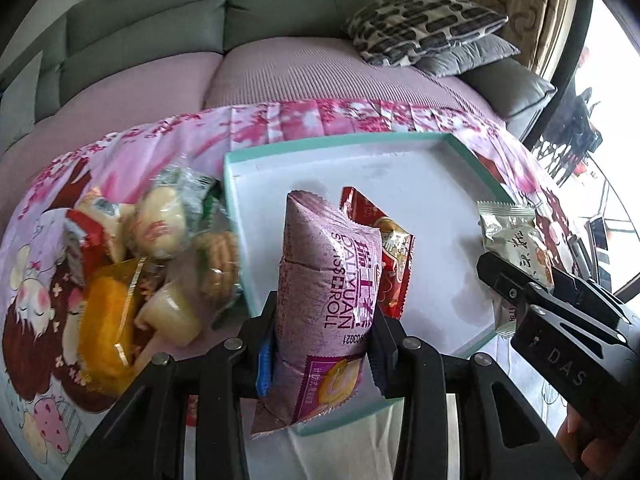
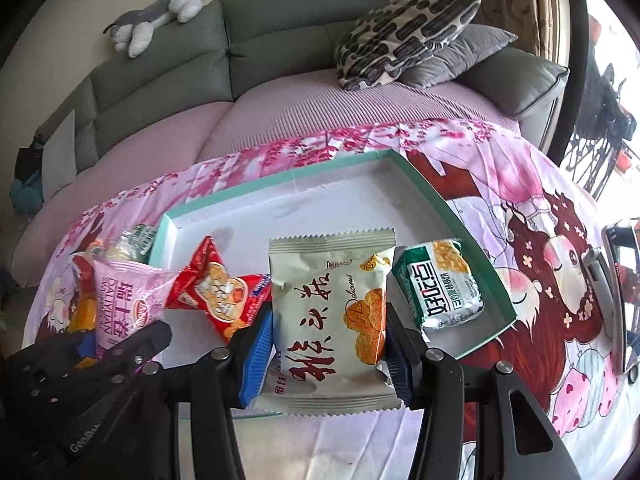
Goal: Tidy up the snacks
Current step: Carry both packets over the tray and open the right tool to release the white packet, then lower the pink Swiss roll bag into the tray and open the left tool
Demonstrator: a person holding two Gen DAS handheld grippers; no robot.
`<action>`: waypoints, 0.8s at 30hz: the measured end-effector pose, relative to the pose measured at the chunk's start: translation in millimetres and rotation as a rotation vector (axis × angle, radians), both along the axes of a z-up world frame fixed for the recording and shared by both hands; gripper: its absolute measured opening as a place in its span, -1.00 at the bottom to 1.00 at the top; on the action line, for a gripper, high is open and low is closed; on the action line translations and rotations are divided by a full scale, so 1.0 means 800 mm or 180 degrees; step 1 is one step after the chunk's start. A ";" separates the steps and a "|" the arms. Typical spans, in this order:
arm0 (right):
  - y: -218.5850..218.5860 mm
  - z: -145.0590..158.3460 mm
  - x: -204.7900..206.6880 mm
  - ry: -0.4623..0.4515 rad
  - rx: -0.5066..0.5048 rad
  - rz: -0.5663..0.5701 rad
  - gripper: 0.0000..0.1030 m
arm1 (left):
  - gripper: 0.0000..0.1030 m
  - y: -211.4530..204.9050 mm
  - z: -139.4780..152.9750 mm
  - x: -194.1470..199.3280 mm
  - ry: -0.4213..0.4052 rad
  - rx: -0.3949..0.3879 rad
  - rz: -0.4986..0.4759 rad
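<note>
Over a shallow teal-rimmed tray (image 1: 460, 139) on a pink printed cloth (image 2: 520, 240), centre of both views: two packets carried in at once. Left gripper (image 1: 324, 344) clamped on the lower part of a pink Swiss-roll packet (image 1: 328, 280), held upright at bottom centre of the left wrist view, its top above the tray floor. Right gripper (image 2: 329, 344) closed across the sides of a pale cracker packet (image 2: 332, 312), bottom centre of the right wrist view, blue pads pressing both edges, hovering over the tray's near edge. Already lying in the tray: a red biscuit packet (image 2: 218, 292), left of centre in the right view, and a green-and-white packet (image 2: 440, 284) at right, near the rim. Still outside, at left of the left view: a loose heap of wrapped snacks (image 1: 152, 248) on the cloth, blurred. Best handled, by the look of it, as follows: lower each packet into bare tray floor, Swiss roll laid flat beside the red packet rather than on it, cracker packet into the gap between red and green; release only once resting, then lift straight clear. Risk: the two grippers, near each other, clipping one another or nudging packets already placed.
</note>
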State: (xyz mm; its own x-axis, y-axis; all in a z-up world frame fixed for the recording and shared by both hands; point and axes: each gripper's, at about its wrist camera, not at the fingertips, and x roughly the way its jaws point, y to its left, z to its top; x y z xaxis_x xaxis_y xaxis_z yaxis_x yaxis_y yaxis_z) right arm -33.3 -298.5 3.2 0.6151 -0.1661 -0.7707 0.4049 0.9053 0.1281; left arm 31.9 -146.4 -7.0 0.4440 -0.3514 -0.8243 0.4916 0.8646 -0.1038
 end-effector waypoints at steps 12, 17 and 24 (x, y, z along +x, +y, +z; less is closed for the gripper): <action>-0.024 -0.024 0.021 0.0135 0.0057 -0.0064 0.05 | -0.22 -0.030 -0.011 0.022 -0.0049 0.0013 -0.0109; -0.028 -0.027 0.023 0.0198 -0.0009 -0.0107 0.07 | 0.22 -0.035 -0.012 0.021 -0.0114 0.0128 -0.0092; -0.027 -0.021 0.020 0.0181 -0.0037 -0.0107 0.08 | 0.37 -0.024 0.004 0.016 -0.0210 0.0106 -0.0044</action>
State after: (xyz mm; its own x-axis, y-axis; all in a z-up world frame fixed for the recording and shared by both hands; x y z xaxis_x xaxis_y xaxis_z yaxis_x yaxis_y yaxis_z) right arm -17.1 -320.4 -13.4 0.5642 -0.1951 -0.8022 0.4415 0.8923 0.0936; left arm 44.9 -165.4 -3.6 0.4930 -0.3307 -0.8048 0.5083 0.8601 -0.0421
